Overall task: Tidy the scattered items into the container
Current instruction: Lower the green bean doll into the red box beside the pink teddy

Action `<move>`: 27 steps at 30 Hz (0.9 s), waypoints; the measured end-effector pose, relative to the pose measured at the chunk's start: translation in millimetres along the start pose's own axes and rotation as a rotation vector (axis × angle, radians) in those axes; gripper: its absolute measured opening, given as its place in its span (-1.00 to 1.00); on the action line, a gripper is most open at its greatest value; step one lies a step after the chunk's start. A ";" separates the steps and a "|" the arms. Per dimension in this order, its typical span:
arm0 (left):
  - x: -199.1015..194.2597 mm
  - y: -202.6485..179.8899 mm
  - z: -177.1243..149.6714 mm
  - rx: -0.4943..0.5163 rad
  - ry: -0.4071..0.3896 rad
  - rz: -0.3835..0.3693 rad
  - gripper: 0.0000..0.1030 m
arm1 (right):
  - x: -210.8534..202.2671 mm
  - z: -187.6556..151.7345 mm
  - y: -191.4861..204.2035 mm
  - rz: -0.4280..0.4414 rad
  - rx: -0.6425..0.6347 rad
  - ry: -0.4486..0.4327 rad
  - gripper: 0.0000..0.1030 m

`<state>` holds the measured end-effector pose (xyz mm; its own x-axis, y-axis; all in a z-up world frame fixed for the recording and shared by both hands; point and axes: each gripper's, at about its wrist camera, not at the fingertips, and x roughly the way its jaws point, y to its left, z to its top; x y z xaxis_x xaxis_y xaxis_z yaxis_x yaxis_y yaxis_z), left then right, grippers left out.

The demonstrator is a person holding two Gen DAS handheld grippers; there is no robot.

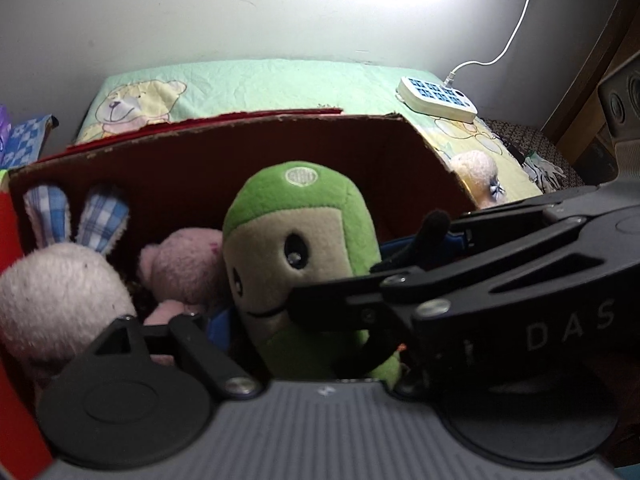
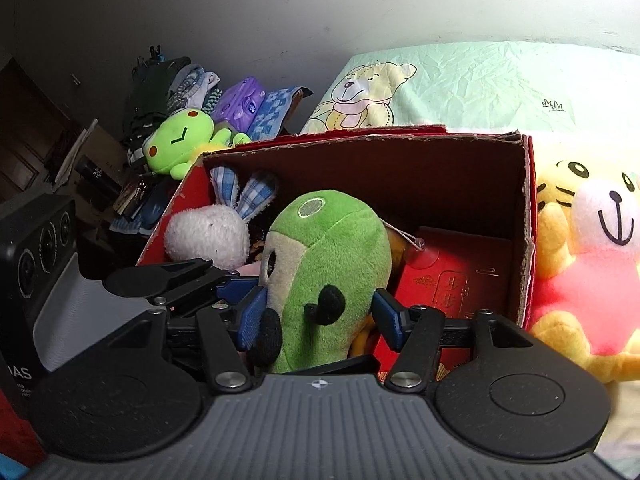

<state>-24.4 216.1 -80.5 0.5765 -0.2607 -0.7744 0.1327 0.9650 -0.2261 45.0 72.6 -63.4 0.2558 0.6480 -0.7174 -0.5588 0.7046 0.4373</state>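
A green and beige plush toy (image 1: 296,240) stands in the red cardboard box (image 1: 280,140). My right gripper (image 2: 320,316) has its blue fingertips (image 2: 252,316) against both sides of the green plush (image 2: 328,264) and is shut on it. My left gripper (image 1: 288,320) sits around the plush from the other side; its fingertips are mostly hidden, so its state is unclear. It shows in the right wrist view (image 2: 180,280) at the left. A white bunny with checked ears (image 1: 60,292) and a pink plush (image 1: 184,264) lie in the box (image 2: 528,240).
A yellow and pink bear plush (image 2: 592,256) lies outside the box at the right. A green frog plush (image 2: 180,140) sits beyond the box at the left among clutter. A white power strip (image 1: 436,98) lies on the bear-print bedsheet (image 1: 280,84).
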 end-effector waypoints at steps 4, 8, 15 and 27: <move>2.0 1.0 1.0 -0.017 -0.001 0.001 0.68 | -0.1 1.6 2.0 -0.032 -0.010 -0.011 0.26; 2.7 0.7 1.8 -0.014 0.001 0.005 0.68 | -4.2 1.5 7.9 -0.069 -0.038 -0.032 0.26; 2.9 -0.8 3.1 -0.022 -0.001 0.002 0.71 | -14.5 2.4 1.9 -0.104 0.000 -0.087 0.23; -2.0 -4.6 3.2 0.005 -0.020 0.014 0.71 | 3.8 0.6 13.1 -0.135 -0.035 -0.047 0.07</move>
<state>-23.5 212.2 -76.0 0.5943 -0.2469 -0.7654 0.1289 0.9687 -0.2123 39.2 84.5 -60.0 0.3663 0.5613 -0.7421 -0.5435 0.7765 0.3190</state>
